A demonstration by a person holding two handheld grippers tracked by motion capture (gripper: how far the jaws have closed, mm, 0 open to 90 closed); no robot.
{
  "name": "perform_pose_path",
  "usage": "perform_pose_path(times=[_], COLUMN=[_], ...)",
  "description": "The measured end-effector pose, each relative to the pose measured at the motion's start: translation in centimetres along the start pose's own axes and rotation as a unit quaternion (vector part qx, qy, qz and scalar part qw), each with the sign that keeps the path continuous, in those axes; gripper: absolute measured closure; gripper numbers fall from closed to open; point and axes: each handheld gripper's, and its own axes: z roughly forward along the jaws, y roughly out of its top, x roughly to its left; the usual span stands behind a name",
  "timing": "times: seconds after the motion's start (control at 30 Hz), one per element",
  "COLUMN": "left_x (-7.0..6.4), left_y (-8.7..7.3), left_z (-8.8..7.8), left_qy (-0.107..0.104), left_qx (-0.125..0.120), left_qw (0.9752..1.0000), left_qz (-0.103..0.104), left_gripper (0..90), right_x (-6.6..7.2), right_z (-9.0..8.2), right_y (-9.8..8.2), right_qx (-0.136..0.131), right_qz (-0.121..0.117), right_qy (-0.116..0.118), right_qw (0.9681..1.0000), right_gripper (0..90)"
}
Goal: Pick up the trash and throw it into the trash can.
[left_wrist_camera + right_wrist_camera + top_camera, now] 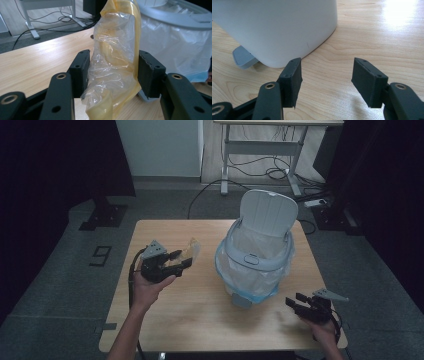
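Observation:
My left gripper [182,258] is shut on a crumpled clear and yellow plastic wrapper [189,249], held above the left half of the wooden table [200,320]. In the left gripper view the plastic wrapper [116,57] stands squeezed between both pads, left gripper [113,72]. A white pedal bin [255,257] with its lid up and a clear liner inside stands at the table's middle right. My right gripper [295,302] rests open near the front right corner, pointing at the bin. In the right gripper view the right gripper [325,80] has nothing between its pads, with the bin's base [277,30] just ahead.
The bin's grey foot pedal [242,300] sticks out toward the front edge; the same pedal [243,58] lies left of my right jaws. Beyond the table are a desk frame [260,150], floor cables and dark curtains.

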Motion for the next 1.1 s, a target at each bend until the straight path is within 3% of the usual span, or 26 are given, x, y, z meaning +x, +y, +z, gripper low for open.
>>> perform_pose_path(times=[0.73, 1.1], left_x=[-1.9, -2.4], left_y=[3.4, 4.9], left_z=[0.0, 0.3], left_qy=[-0.01, -0.019], left_qx=[-0.016, -0.023], left_qw=[0.9994, 0.9991], left_qz=[0.028, 0.029], left_gripper=[47.6, 47.7], right_x=[-0.2, -0.2], right_z=[0.0, 0.1], right_y=[-0.1, -0.1], right_qx=[0.002, 0.003], right_qz=[0.003, 0.003], right_qy=[-0.002, -0.002], right_qw=[1.0, 1.0], right_gripper=[40.7, 40.7])
